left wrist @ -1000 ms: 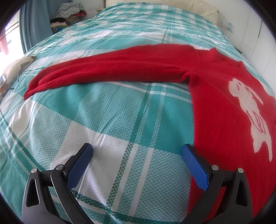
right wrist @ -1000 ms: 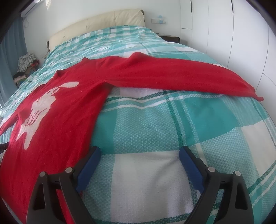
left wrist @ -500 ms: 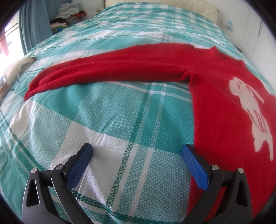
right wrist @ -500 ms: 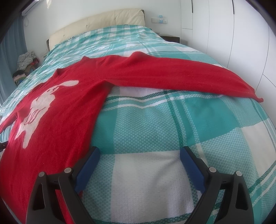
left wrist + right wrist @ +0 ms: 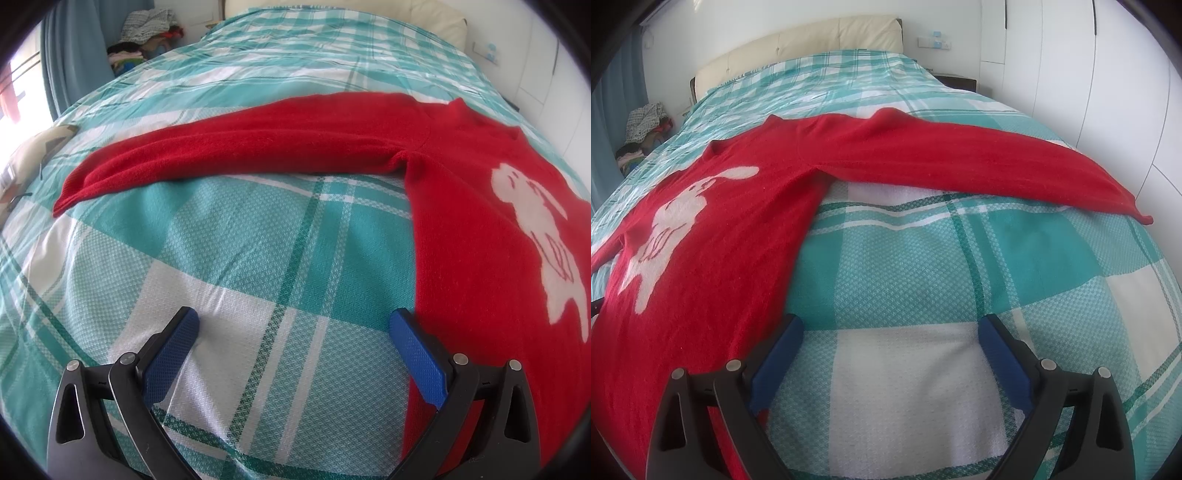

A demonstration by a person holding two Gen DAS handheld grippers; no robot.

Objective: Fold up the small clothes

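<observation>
A red sweater (image 5: 472, 236) with a white rabbit figure lies flat on the bed, sleeves spread out sideways. In the left wrist view its one sleeve (image 5: 229, 155) runs to the left. My left gripper (image 5: 293, 319) stands open over bare bedspread, its right finger at the sweater's side edge. In the right wrist view the sweater (image 5: 713, 236) fills the left, and the other sleeve (image 5: 979, 166) stretches right towards the bed's edge. My right gripper (image 5: 890, 325) is open too, its left finger over the sweater's side edge. Neither gripper holds anything.
The bed has a teal and white checked cover (image 5: 923, 266) and a cream headboard (image 5: 812, 48). A pile of clothes (image 5: 147, 33) sits by a blue curtain at the back left. White wardrobe doors (image 5: 1108, 74) stand along the right. A cushion (image 5: 33, 155) lies at the bed's left edge.
Almost nothing differs. Both views drift very slightly; both grippers stay open and the sweater lies as before.
</observation>
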